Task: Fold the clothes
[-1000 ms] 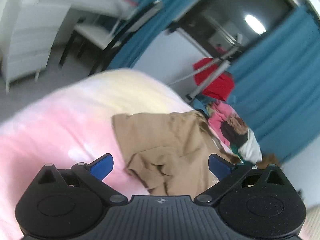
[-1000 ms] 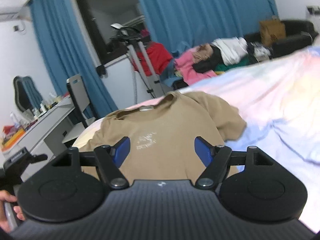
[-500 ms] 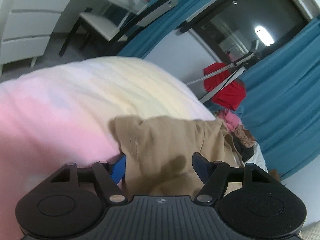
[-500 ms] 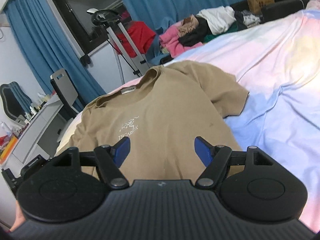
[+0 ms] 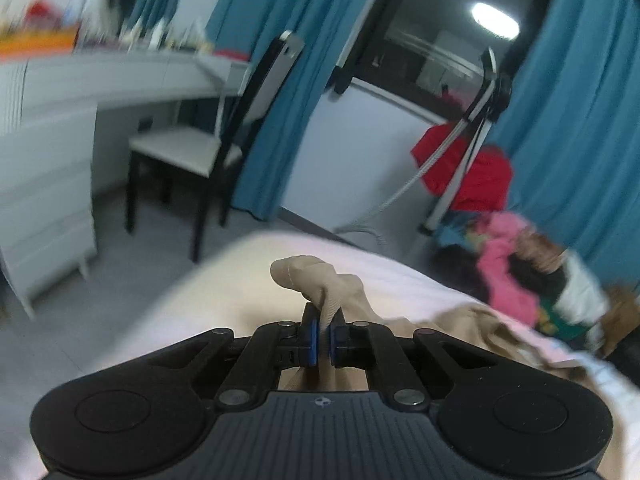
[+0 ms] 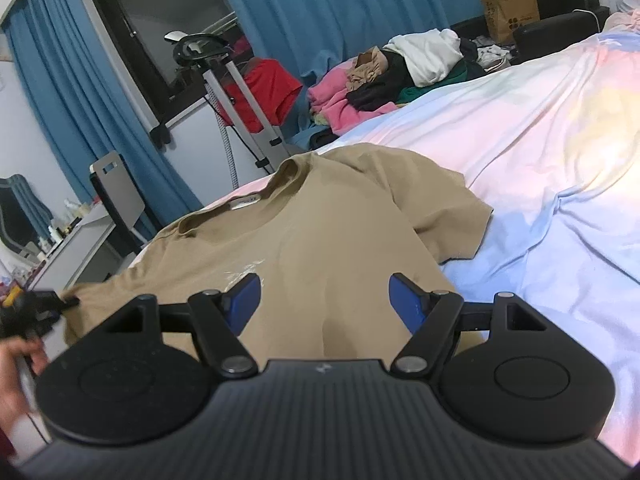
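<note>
Pinching a bunched fold of the tan T-shirt (image 5: 320, 280) between its blue pads (image 5: 311, 338), the left gripper (image 5: 322, 340) has its fingers drawn together on the cloth, with only the thickness of the fabric between them. The gripped fold stands up in a rounded hump just beyond the fingertips, near the edge of the bed (image 5: 248, 280) that faces the chair (image 5: 208, 148) and the white desk (image 5: 80, 80). This view is blurred, so the finer creases cannot be made out.

Seen from the right wrist, the T-shirt (image 6: 312, 240) lies front up across the pastel bedsheet (image 6: 540, 160), its collar toward the far edge of the bed and one short sleeve spread out to the right. The right gripper (image 6: 325, 300) hovers over the lower part of the shirt with its fingers wide apart; its pads (image 6: 245, 294) hold nothing, and whether they brush the cloth cannot be told. At the left edge of that view the left gripper (image 6: 40, 308) holds the shirt's left side, with a hand (image 6: 16, 368) behind it. A heap of mixed clothes (image 6: 400, 76) lies past the far edge of the bed.
</note>
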Demonstrator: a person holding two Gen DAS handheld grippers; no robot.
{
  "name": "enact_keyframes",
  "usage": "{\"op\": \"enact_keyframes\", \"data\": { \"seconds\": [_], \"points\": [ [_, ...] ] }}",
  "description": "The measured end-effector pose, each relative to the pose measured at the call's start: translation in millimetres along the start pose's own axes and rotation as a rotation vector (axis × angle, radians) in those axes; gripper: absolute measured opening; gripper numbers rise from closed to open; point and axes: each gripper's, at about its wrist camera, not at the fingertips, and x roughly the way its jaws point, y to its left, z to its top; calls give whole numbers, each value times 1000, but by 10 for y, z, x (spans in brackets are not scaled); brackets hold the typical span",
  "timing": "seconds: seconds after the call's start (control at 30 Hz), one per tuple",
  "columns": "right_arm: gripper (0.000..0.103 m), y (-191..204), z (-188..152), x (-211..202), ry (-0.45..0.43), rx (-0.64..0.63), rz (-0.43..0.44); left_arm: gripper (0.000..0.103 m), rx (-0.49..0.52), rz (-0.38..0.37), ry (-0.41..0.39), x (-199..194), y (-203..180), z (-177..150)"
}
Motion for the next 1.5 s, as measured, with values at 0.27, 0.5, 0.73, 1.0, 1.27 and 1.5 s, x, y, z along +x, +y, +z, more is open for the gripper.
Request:
{"op": "enact_keyframes", "data": {
  "seconds": [0.27, 0.5, 0.73, 1.0, 1.27, 1.5],
  "points": [
    [73, 10, 1, 88, -19, -46, -27, 19, 135, 119, 67, 435, -277, -196],
    [73, 63, -9, 48, -41, -98, -10, 61, 181, 66, 32, -172, -451, -322],
    [73, 94, -1, -125, -67, -128, 6, 73, 265, -75, -34, -1522, -949, -738],
    [73, 176, -13, -498, -110, -178, 32, 83, 267, -215, -98, -2614, -1373, -1436],
    [71, -13, 130, -681, -63, -62, 85, 86, 178, -250, 7, -2614, -1110, -2021],
    [68, -587, 693, -17, -71, 203, -16, 87, 187, -256, -2, -2534, -1050, -2147]
  ]
}}
